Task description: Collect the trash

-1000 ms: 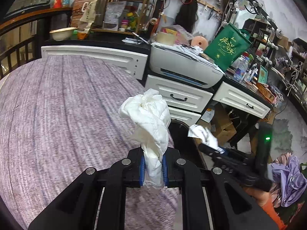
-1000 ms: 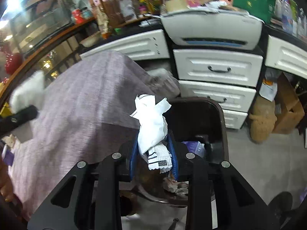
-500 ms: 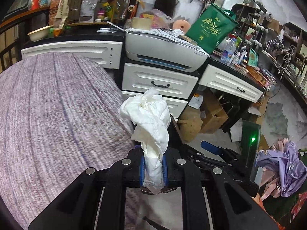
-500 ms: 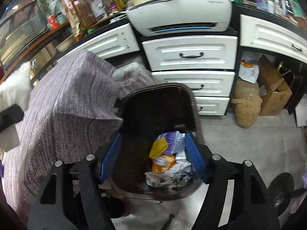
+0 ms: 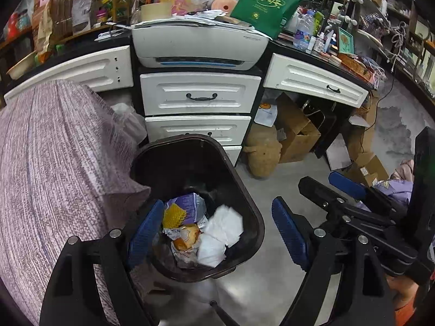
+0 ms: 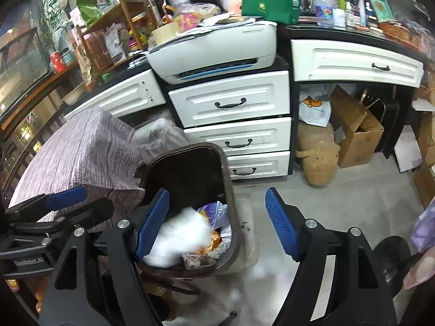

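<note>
The disposal step is judged to be at its end. A dark brown trash bin (image 5: 246,203) is seen standing on the grey floor (image 5: 285,168), just beside the edge of a purple-covered bed (image 5: 54,163) that fills the 9 o'clock side of the left wrist view, with white drawers (image 5: 199,96) and a printer (image 5: 199,46) behind it at 12 o'clock. Inside the bin, a crumpled white tissue (image 5: 220,233) is seen lying on top of wrappers and other litter; in the right wrist view the same white mass (image 6: 179,233) is blurred, so it is judged to be just landing.

The left gripper (image 5: 220,233) is held above the bin with its blue pads spread wide and nothing between them. The right gripper (image 6: 217,225) is likewise spread and empty, over the bin's right rim and the floor; it is also seen at 3 o'clock in the left view.

For the next move, both grippers would have to be lifted clear of the bin and turned toward whatever trash remains; none is visible on the bed from here.

Compared with half a second earlier, the tissue that was clamped in the left gripper has been released into the bin, and the left view has been swung from the bed over to the bin. The right gripper, already empty then, has stayed spread.
</note>
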